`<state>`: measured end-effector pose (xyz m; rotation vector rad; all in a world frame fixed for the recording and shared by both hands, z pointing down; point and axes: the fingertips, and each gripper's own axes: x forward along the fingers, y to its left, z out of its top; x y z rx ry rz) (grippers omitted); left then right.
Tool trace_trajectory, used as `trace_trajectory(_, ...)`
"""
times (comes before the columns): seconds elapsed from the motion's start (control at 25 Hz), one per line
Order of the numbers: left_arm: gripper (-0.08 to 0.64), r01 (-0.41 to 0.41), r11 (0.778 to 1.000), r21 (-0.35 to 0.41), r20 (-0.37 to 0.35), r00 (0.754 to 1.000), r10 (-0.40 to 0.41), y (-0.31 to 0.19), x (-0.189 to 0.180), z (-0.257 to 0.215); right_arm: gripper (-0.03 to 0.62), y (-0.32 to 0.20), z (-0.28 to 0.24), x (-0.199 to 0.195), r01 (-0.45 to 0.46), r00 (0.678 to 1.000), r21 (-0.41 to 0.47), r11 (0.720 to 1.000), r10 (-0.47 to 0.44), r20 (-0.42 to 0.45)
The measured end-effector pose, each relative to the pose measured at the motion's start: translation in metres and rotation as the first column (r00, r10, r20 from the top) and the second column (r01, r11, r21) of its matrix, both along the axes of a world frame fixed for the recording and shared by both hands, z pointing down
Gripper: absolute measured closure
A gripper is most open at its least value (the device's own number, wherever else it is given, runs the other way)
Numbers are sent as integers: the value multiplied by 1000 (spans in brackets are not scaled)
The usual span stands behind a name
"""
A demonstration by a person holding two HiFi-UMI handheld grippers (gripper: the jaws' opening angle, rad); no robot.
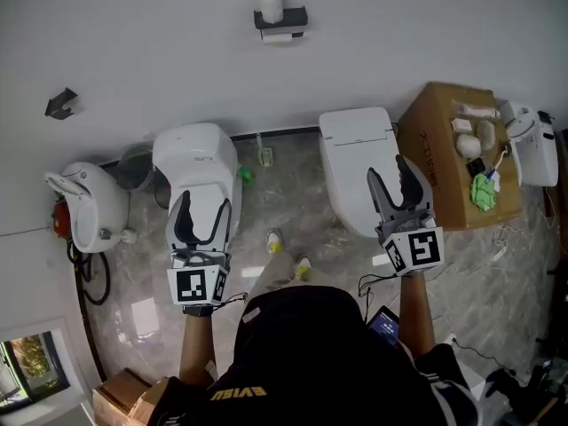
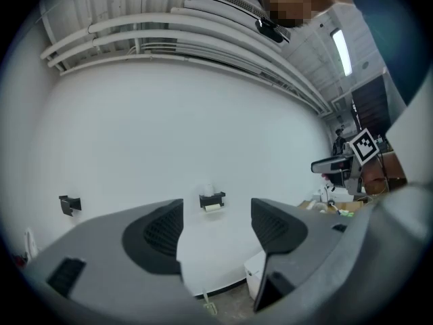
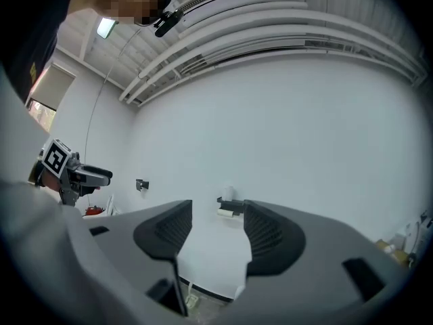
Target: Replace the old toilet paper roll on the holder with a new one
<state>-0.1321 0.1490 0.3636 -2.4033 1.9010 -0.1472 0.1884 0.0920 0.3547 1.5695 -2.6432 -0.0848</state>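
Observation:
A black holder (image 1: 281,19) is fixed to the white wall, far ahead of me. A thin, nearly used-up roll (image 1: 281,35) hangs under it and a full white roll (image 1: 272,5) stands on top. The same holder (image 2: 212,200) shows small between the left jaws and, in the right gripper view, the holder (image 3: 231,206) shows between the right jaws. My left gripper (image 1: 201,213) hovers over the left toilet, open and empty. My right gripper (image 1: 397,181) hovers over the right toilet, also open and empty. Both point level at the wall, well short of the holder.
Two white toilets (image 1: 197,162) (image 1: 359,162) stand against the wall. A cardboard box (image 1: 444,149) with small items on top sits at the right. A white urinal-like fixture (image 1: 82,204) and a red object are at the left. A second black wall bracket (image 1: 60,104) hangs to the left.

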Motion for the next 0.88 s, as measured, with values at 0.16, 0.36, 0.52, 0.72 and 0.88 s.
trace_trajectory(0.16, 238, 12, 1000, 0, -12, 1000, -12, -27, -6, 7, 364, -29, 3, -10, 16, 1000, -2, 1000, -16, -8)
trace_trajectory(0.36, 238, 8, 1000, 2, -21, 1000, -8, -72, -13, 18, 364, -64, 9, -16, 6, 1000, -3, 1000, -6, -7)
trace_trajectory(0.52, 239, -16, 1000, 13, -32, 999, 17, -120, -13, 18, 364, -105, 12, -17, -19, 1000, -6, 1000, 19, -1)
trace_trajectory(0.72, 239, -51, 998, 39, -49, 997, 53, -187, -21, 10, 364, -172, 28, -27, -57, 998, -49, 997, 58, 5)
trace_trajectory(0.88, 239, -50, 998, 47, -90, 994, 54, -240, -35, 6, 364, -218, 35, -48, -62, 998, -60, 996, 61, -16)
